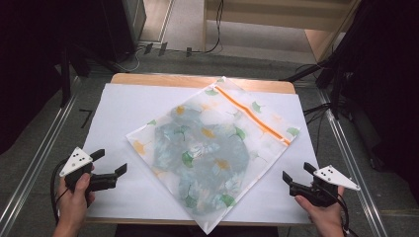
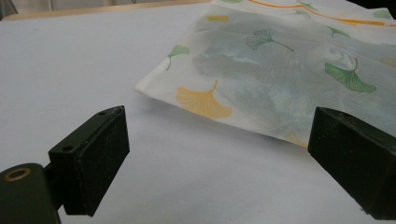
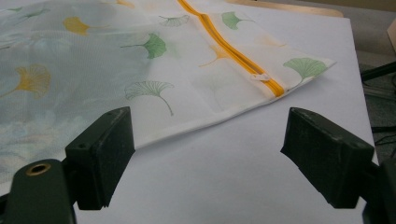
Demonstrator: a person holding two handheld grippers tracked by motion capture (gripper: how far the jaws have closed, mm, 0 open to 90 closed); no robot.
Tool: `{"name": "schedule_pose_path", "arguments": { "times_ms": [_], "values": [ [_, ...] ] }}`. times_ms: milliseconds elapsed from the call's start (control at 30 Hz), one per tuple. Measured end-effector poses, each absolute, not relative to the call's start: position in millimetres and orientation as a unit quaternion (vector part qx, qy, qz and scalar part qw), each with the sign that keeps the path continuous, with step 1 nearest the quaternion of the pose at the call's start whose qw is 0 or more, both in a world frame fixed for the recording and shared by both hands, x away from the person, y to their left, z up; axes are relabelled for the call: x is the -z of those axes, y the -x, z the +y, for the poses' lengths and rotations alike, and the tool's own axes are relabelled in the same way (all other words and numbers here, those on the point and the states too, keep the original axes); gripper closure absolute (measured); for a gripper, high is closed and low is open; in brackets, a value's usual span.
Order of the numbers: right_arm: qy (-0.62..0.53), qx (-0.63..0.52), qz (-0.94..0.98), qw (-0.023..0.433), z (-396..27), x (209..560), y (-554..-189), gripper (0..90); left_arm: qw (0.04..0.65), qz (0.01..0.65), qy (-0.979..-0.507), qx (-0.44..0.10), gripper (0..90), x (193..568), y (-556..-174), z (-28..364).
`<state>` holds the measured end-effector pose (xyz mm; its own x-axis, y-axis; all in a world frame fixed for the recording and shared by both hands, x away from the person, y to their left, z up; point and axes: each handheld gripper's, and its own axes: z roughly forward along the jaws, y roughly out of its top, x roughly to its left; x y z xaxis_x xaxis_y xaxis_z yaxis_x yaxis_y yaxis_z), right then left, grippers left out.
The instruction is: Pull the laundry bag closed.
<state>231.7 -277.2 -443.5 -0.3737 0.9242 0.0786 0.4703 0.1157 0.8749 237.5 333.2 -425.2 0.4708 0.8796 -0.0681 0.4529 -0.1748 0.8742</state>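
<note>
Both grippers are released and hold nothing. The left gripper (image 1: 109,166) hovers over the white sheet (image 1: 123,106) just beside the left corner of the mesh bag (image 1: 212,148); its jaws stand wide apart with only bare sheet between them. The right gripper (image 1: 296,173) hovers near the bag's lower right edge, jaws equally spread and empty.

Risks from this position:
- The mesh is thin and lies flat on the sheet. A jaw that comes in too high is likely to slide over the edge and close on nothing; one that comes in too low may pinch the sheet along with the mesh and drag it.
- Gripping one layer only may let the bag sag and the contents shift toward the lower corner.
- An uneven pull from the two sides may twist the bag or strain the zipper (image 1: 252,117).

The bag lies diagonally across the middle of the table, one corner pointing toward the person and overhanging the near edge. It is translucent white mesh printed with green and orange leaves. An orange zipper runs along the far right edge and appears closed, its pull (image 3: 261,77) near the right corner. A grey-blue bundle of cloth (image 1: 197,153) shows through the mesh.
</note>
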Motion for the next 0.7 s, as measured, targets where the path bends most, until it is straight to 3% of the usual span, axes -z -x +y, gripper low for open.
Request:
{"name": "schedule_pose_path", "arguments": {
  "times_ms": [500, 700],
  "values": [
    [-0.488, -0.438, 0.713, 0.247, -262, 446, -236, 24.7, 0.444, 0.449, -0.740, -0.231, 8.0, 432, -244, 312],
    [-0.482, -0.433, 0.724, 0.236, -245, 451, -242, 28.0, 0.420, 0.465, -0.749, -0.215, 10.0, 443, -264, 311]
  ]
}}
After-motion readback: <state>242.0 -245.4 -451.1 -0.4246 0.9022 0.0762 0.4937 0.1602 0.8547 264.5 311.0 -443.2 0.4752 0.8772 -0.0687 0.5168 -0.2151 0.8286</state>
